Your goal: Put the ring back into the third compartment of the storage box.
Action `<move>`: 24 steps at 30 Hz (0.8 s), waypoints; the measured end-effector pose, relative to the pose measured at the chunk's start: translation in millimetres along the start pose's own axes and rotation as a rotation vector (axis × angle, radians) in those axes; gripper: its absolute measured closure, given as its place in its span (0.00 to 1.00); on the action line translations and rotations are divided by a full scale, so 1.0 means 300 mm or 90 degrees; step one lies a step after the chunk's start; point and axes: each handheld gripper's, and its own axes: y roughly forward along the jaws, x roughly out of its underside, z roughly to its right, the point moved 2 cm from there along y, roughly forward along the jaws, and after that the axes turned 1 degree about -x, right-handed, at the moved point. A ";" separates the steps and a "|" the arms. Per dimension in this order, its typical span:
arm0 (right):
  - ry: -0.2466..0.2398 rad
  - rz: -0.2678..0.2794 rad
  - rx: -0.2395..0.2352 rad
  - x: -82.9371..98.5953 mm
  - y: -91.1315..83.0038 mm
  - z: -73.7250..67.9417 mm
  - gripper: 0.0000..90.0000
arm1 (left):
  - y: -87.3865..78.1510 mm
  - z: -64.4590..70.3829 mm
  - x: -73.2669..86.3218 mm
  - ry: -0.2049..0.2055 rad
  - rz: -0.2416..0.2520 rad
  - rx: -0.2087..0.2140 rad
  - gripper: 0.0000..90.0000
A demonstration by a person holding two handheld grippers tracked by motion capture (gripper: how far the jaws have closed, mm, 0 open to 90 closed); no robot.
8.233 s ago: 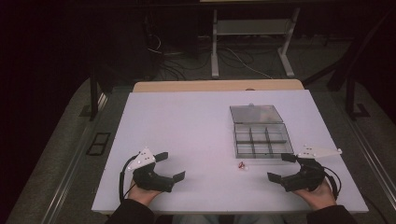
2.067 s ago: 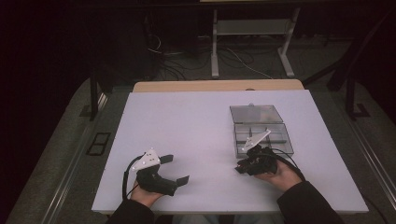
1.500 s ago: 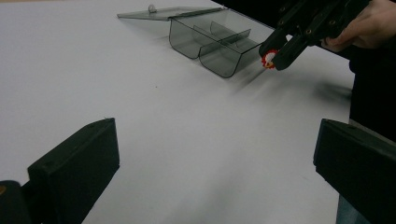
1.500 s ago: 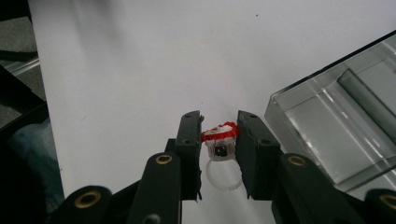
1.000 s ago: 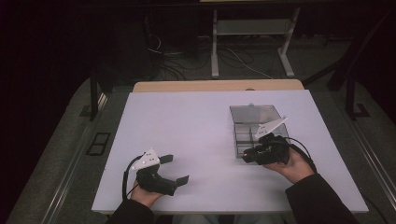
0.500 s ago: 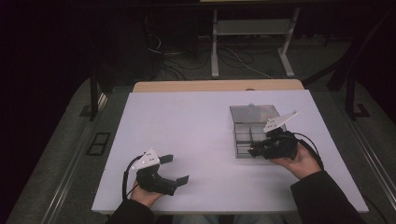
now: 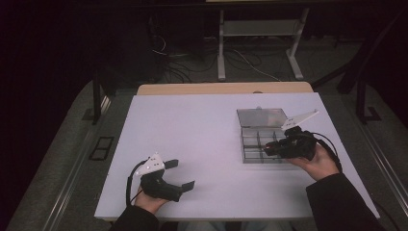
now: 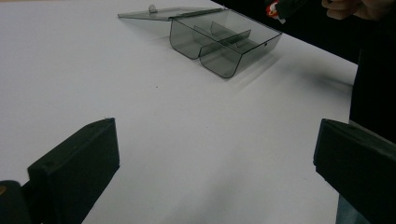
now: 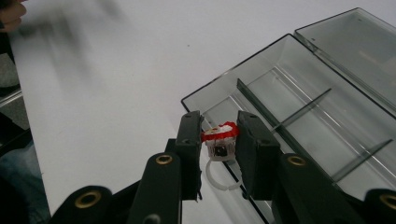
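Note:
A smoky clear compartment box (image 7: 253,142) lies at the right of the white table with its lid (image 7: 261,117) flat open behind it. My right gripper (image 7: 268,149) hovers over the box's near edge, shut on a small red-and-white plastic ring (image 9: 218,135); the ring's white band hangs below the pads. In the right gripper view the ring sits above the box's (image 9: 299,107) near left corner compartment. My left gripper (image 7: 180,174) rests open on the table at the front left with nothing between its fingers (image 8: 74,161). The box (image 8: 224,42) stands far ahead of it.
The box's compartments look bare. A wooden strip (image 7: 223,88) runs along the table's far edge. Behind it, on the dark floor, stand a white desk frame (image 7: 257,43) and cables. The person's dark sleeve (image 7: 337,202) lies over the front right corner.
The right gripper picked the ring off the table in front of the box, then carried it right and back over the box's near edge. The left gripper has stayed put.

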 end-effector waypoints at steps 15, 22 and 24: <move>0.029 0.006 0.028 0.023 -0.056 0.065 0.78 | 0.000 0.001 0.000 0.000 0.000 -0.001 0.00; 0.044 0.006 0.038 0.040 -0.078 0.094 0.78 | 0.002 0.001 0.000 -0.001 0.000 -0.001 0.00; 0.048 0.007 0.043 0.046 -0.082 0.104 0.78 | 0.003 0.002 0.000 0.000 -0.001 -0.001 0.00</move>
